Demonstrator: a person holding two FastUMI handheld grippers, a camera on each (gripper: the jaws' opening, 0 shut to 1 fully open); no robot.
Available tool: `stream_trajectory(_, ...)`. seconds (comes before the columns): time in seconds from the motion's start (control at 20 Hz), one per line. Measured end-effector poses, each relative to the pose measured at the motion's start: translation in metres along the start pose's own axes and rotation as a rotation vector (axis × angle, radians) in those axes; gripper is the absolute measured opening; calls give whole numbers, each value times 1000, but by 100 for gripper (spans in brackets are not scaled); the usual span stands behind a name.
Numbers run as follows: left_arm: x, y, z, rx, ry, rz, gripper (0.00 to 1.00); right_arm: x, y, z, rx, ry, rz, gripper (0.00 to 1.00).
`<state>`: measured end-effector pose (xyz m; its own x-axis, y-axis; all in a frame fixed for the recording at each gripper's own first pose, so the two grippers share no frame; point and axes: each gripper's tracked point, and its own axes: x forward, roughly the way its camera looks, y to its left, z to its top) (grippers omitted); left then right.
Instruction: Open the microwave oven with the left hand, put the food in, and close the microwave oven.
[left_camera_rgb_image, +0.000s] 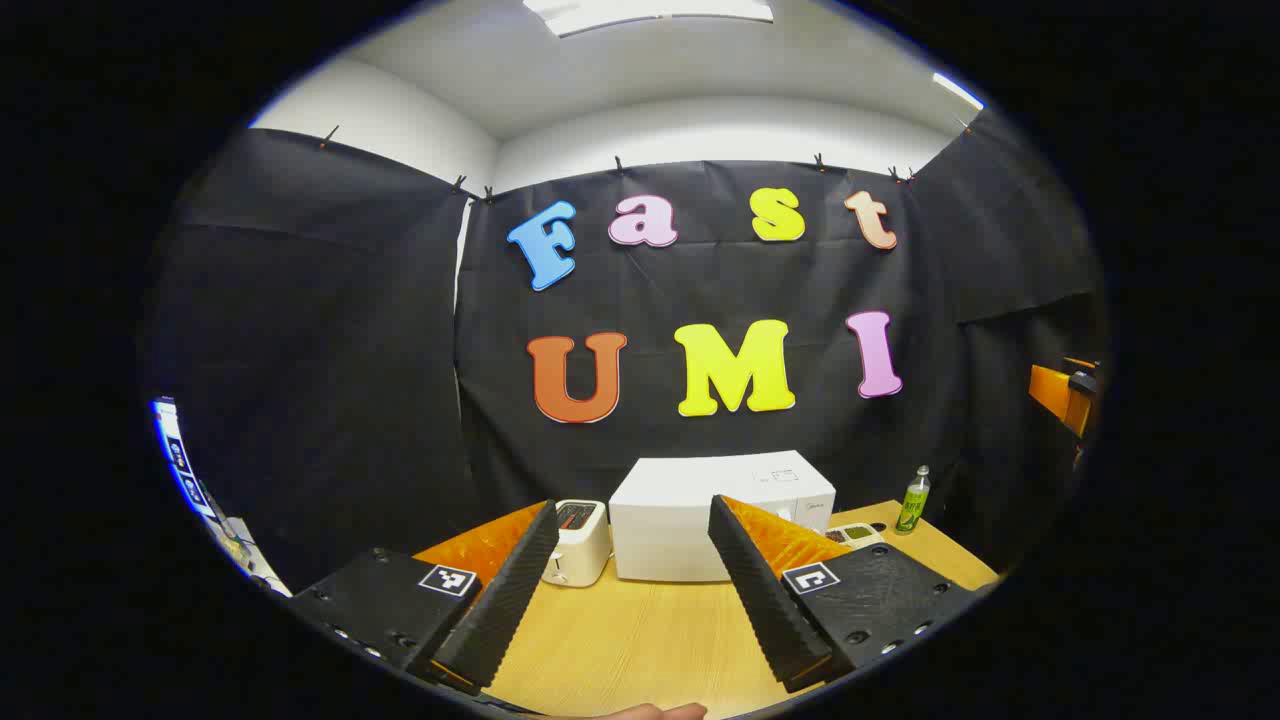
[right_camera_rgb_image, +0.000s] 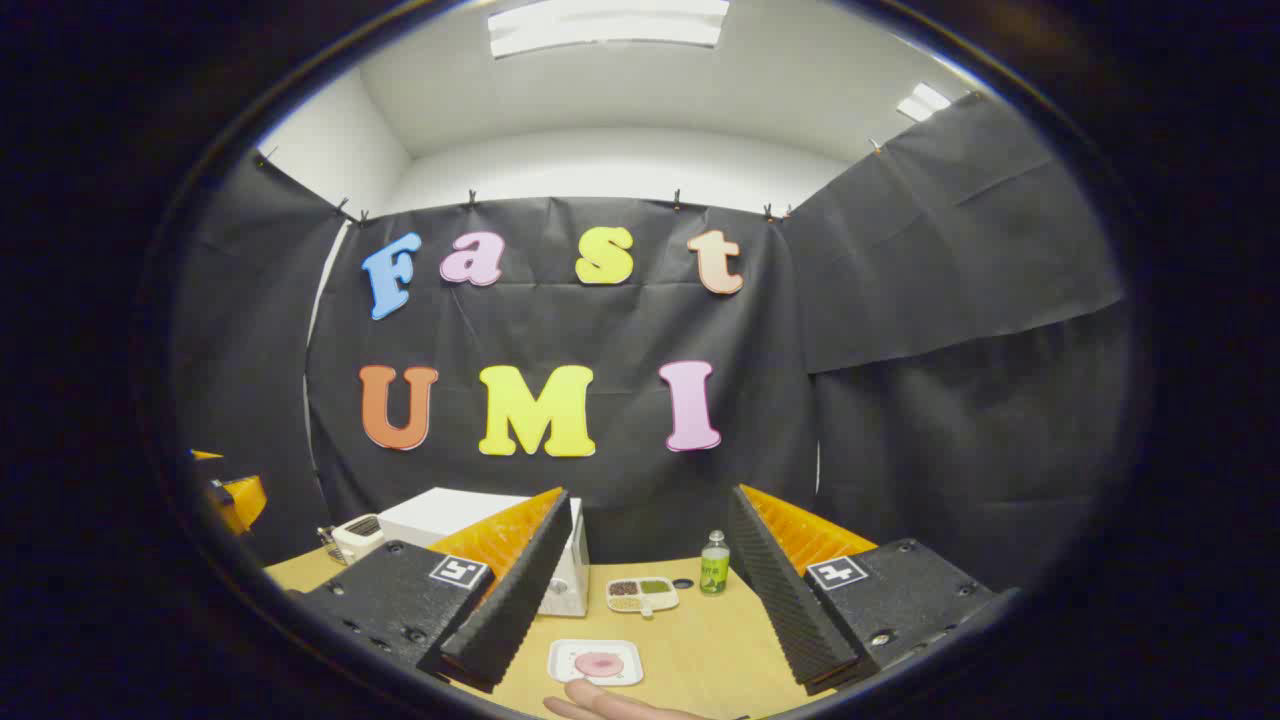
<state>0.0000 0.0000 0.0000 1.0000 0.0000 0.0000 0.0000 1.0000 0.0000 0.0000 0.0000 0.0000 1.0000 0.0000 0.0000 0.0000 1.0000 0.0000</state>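
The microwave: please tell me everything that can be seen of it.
The microwave is a white box with a flat top, standing upright at the back of the wooden table, close to the black wall. Its door looks shut. A white toaster stands just to its left in the left gripper view, a tray of food on its other side. No gripper touches it.

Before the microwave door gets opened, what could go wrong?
The toaster stands right beside the microwave, so a swinging door or the left hand-held gripper might bump it. The bottle and the divided snack tray sit near the doughnut plate's likely path and could be knocked.
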Motion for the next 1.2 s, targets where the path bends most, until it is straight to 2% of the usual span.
stream_trajectory(0.15,1,-7,8,-42,-20,-40,95,2,2,-3,-16,19,5,100)
stream_trajectory(0.25,3,-1,18,-44,-52,-39,95,3,1,-6,-18,35,10,100)
stream_trajectory(0.3,3,0,19,-35,-62,-39,95,3,1,-5,-22,38,12,96)
stream_trajectory(0.35,4,0,21,-29,-71,-39,95,3,0,-5,-27,39,12,96)
stream_trajectory(0.4,5,-2,22,-26,-75,-44,95,2,0,-4,-28,42,15,100)
stream_trajectory(0.55,9,-9,20,-39,-63,-68,95,0,-4,-1,-22,38,17,96)
stream_trajectory(0.6,11,-11,19,-47,-58,-77,95,-1,-5,-1,-19,36,16,100)
stream_trajectory(0.65,13,-14,17,-52,-54,-85,95,-2,-6,0,-16,32,18,100)
stream_trajectory(0.8,29,-28,18,-84,-78,-134,95,-1,-14,-2,-13,24,10,100)
stream_trajectory(0.85,37,-34,12,-105,-57,-144,95,-2,-16,-2,-10,22,10,96)
stream_trajectory(0.95,55,-48,-2,-124,-7,-166,95,-3,-21,0,-5,8,7,96)
stream_trajectory(1.1,88,-75,-5,-129,-15,-210,94,-5,-27,-1,1,-11,5,96)
stream_trajectory(1.15,101,-85,-14,-133,8,-224,82,-6,-27,-3,5,-8,13,96)
stream_trajectory(1.2,112,-96,-26,-133,35,-238,82,-8,-26,-6,10,2,28,100)
